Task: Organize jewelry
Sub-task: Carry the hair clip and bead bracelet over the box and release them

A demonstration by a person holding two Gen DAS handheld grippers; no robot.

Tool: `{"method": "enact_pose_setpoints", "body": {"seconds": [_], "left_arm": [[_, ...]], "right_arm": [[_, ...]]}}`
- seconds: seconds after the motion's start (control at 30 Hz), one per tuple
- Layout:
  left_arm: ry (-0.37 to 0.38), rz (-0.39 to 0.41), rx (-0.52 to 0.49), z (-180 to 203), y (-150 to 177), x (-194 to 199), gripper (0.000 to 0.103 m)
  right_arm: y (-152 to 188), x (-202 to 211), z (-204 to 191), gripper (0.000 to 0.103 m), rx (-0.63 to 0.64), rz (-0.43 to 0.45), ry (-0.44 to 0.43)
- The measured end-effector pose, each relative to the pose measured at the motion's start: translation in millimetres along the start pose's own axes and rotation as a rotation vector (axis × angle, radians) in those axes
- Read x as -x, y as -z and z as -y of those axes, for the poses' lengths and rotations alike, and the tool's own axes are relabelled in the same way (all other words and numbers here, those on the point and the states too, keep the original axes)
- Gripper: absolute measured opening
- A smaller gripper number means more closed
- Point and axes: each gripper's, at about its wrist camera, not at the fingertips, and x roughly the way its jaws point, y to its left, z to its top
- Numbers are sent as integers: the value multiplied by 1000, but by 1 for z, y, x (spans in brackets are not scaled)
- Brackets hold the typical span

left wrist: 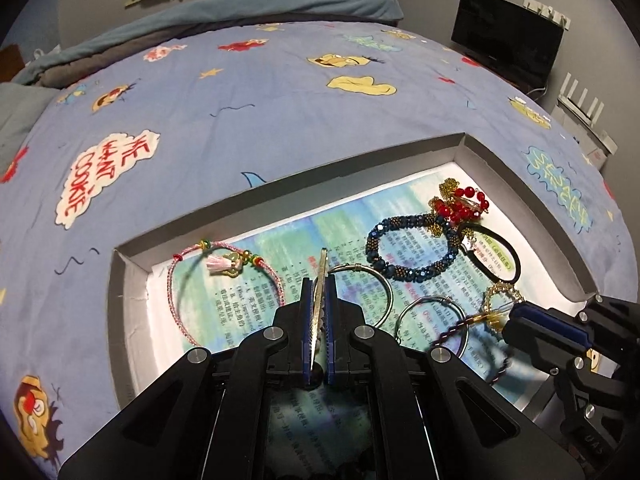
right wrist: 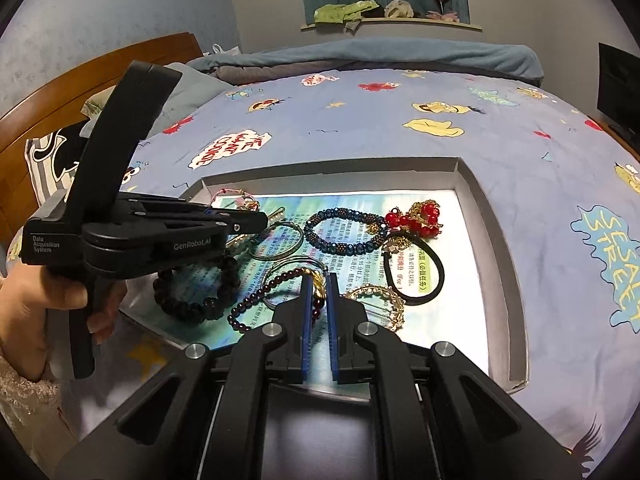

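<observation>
left tongs pressed together on a thin flat hair clip, held edge-on at lower centre of the left view, over the box. right tongs nearly closed around the gold bit of a dark red bead strand at centre of the right view; looks like a pinch, though contact is hard to confirm. box sits on the bed, lined with a printed page. in it: pink cord bracelet at left, two wire hoops mid, blue bead bracelet and red bead cluster upper right, black hair tie right, a gold ring piece near the right tongs, black bead bracelet lower left in the right view. judged progress: early to middle. everything is in the box, but pieces overlap on the right, nothing is lined up or grouped, and two items are in hand and not yet placed. hidden: the near box edge sits behind the tongs bodies; the clip's shape is unclear edge-on; the red cluster and gold chain tangle cannot be separated by eye.
</observation>
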Motion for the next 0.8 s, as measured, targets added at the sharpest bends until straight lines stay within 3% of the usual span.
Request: {"method": "enact_pose_setpoints", "body": {"seconds": [0.17,0.4,0.57,0.73,0.8], "left_arm": [[-20,6,-7,4,2,6,20],[-36,24,-8,10,7,19,21],[-55,44,-2,9,13,34,29],[-73,80,9,7,25,59,30],[-82,103,12,7,33,71,36]], "right_arm": [[0,2,3,13,-5,4,9],[1,10,7,13,-21,16,18],[4,16,8,13,-30,29,23],[5,22,6,17,-31,38,22],[6,26,6,18,-30,44,26]]}}
